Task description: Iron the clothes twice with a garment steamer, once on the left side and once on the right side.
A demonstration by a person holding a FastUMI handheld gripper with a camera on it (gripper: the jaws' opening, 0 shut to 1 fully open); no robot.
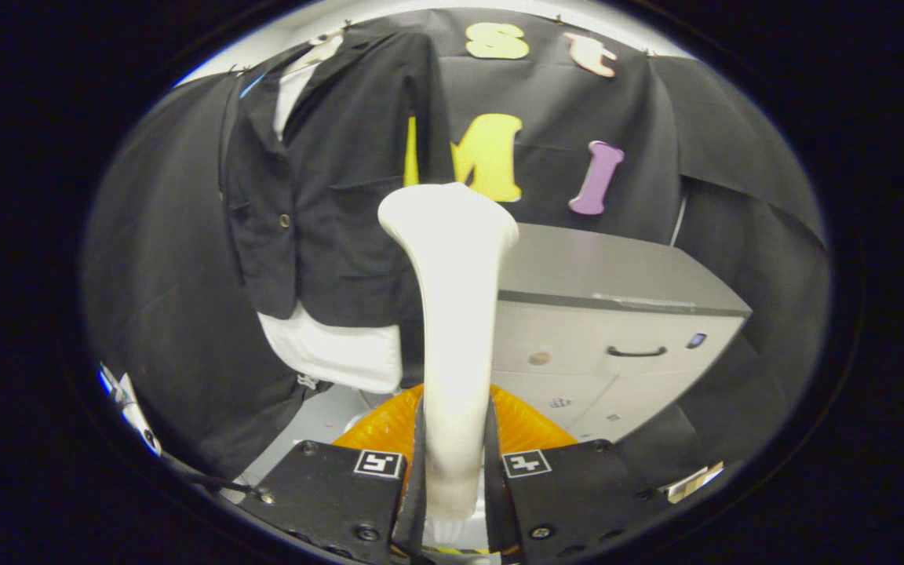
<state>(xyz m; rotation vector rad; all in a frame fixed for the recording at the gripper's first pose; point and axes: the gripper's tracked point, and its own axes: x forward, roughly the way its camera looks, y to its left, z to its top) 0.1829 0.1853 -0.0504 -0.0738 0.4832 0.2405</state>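
Observation:
My gripper [454,463] is shut on the handle of a white garment steamer [452,314], which stands upright between the fingers with its wide head at the top. Beyond it and to the left hangs a black jacket [318,196] over a white shirt [334,353], whose hem shows below the jacket. The steamer head sits just right of the jacket's right edge and apart from it; how far is hard to tell. A button shows on the jacket's front.
A grey cabinet [609,314] with a dark drawer handle stands to the right, beyond the steamer. An orange ribbed object [377,428] lies low behind the fingers. Black cloth walls surround the booth.

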